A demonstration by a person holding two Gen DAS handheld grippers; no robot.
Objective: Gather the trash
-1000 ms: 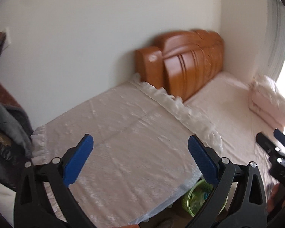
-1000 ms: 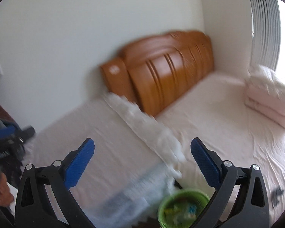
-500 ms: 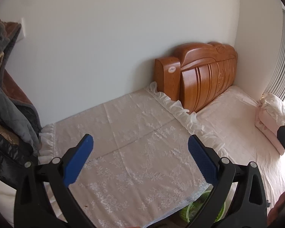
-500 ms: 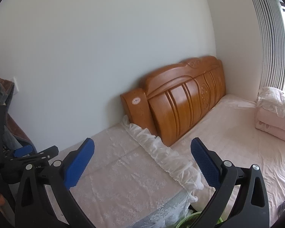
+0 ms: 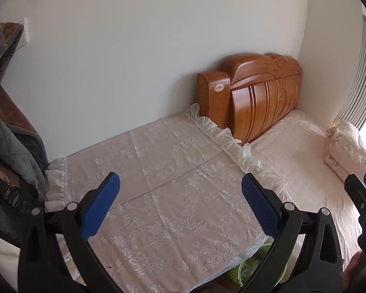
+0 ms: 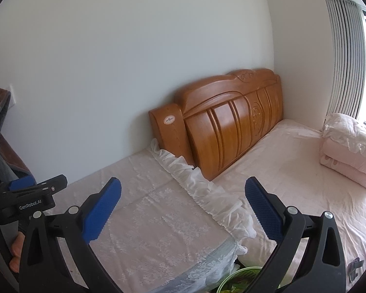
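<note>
Fingers of both grippers, the left gripper [image 5: 180, 200] and the right gripper [image 6: 183, 204], are spread wide and empty above the lace-covered desk [image 5: 170, 183]. Below its near edge, lower right of both, sits the round green plastic trash basket [image 6: 241, 278], nearer the right; its contents are unclear.

My left camera looks along my left fingers [image 5: 102, 210], down and forward over the lace-covered table [image 5: 178, 195] toward the headboard [image 5: 261, 97] and wall. My right camera sits further right and looks along my right fingers [image 6: 263, 212] the same way, taking in more of the bed [image 6: 292, 171]. Both share the table [image 6: 158, 219], headboard [image 6: 231, 127], bed [image 5: 300, 151] and folded quilt [image 5: 346, 146] [image 6: 346, 151]; each catches the other gripper at its edge.
</note>
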